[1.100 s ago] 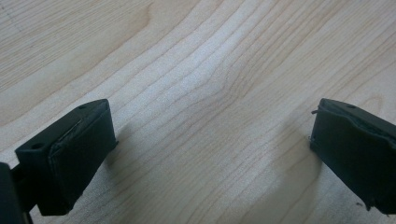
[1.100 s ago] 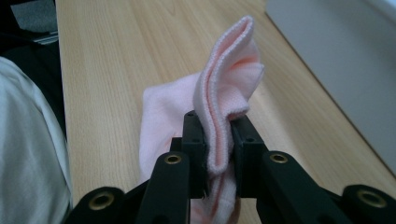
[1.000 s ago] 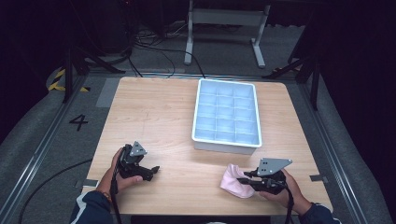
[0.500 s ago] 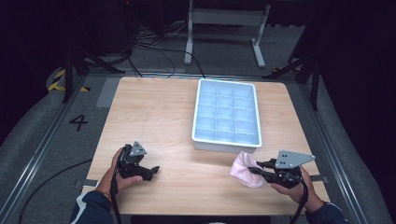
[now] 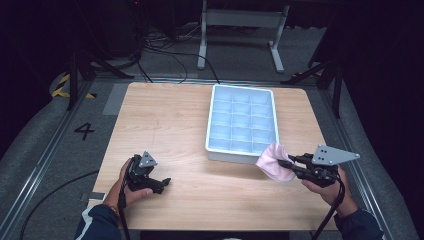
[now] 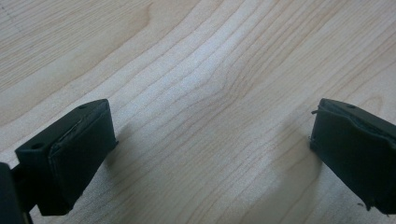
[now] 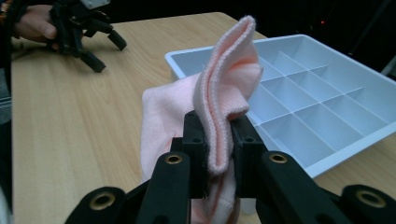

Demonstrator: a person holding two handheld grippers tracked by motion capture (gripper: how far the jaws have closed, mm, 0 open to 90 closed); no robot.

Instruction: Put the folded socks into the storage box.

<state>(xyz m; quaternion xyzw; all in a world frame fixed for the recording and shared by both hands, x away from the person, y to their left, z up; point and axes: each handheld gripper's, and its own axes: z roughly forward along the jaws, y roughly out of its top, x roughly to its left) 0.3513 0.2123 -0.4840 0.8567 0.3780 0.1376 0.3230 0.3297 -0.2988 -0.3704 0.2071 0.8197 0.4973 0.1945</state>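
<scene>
The right gripper is clamped on a folded pink cloth, holding it above the table at the near right corner of the white compartment tray; the left gripper rests with its jaws apart on bare wood

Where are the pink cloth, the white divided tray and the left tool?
pink cloth (image 7: pixel 224 88), right gripper view, on the folded edge above the jaws
white divided tray (image 5: pixel 241 147), high view, on its near rim
left tool (image 6: pixel 210 154), left gripper view, midway between its open jaws
</scene>
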